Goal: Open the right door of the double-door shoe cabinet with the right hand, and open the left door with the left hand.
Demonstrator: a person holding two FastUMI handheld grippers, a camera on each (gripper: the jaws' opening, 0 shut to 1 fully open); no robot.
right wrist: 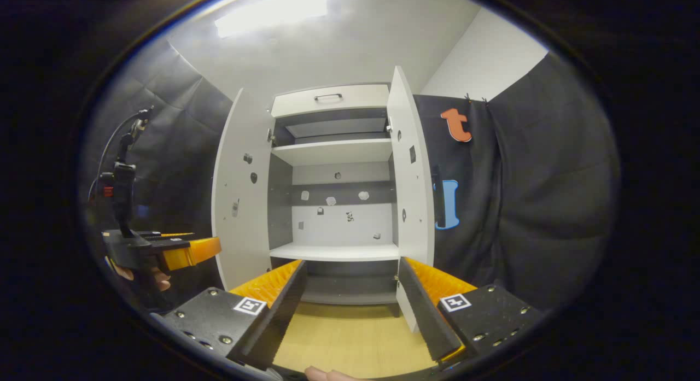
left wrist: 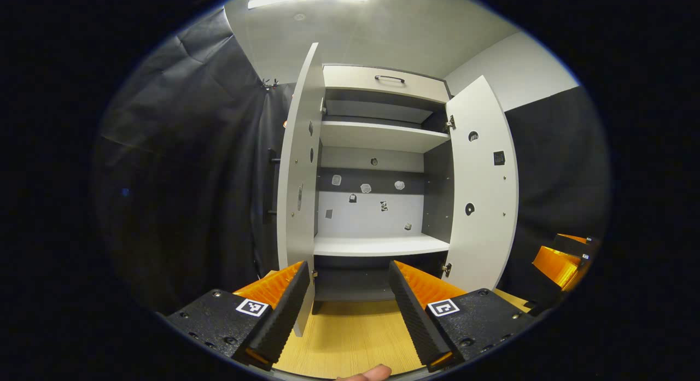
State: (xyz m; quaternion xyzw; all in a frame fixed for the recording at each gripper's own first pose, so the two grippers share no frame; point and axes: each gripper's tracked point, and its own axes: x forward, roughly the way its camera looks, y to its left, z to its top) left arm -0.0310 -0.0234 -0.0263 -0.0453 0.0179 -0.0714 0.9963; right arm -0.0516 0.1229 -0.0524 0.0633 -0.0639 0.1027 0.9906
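The white double-door shoe cabinet [left wrist: 377, 135] stands ahead with both doors swung open. In the left gripper view its left door [left wrist: 298, 179] is edge-on and its right door [left wrist: 484, 189] faces me. My left gripper [left wrist: 347, 274] is open, back from the cabinet, holding nothing. In the right gripper view the left door [right wrist: 240, 195] and right door [right wrist: 413, 179] flank the bare shelves [right wrist: 336, 252]. My right gripper [right wrist: 350, 271] is open and apart from the doors. The left gripper [right wrist: 180, 250] also appears at the far left of that view, held by a hand [right wrist: 158, 280].
A closed drawer with a dark handle [left wrist: 389, 78] sits above the shelves. Wooden floor [left wrist: 350, 337] lies in front of the cabinet. Black cloth walls [left wrist: 191, 179] hang on both sides. The right gripper [left wrist: 563, 261] shows at the right edge of the left gripper view.
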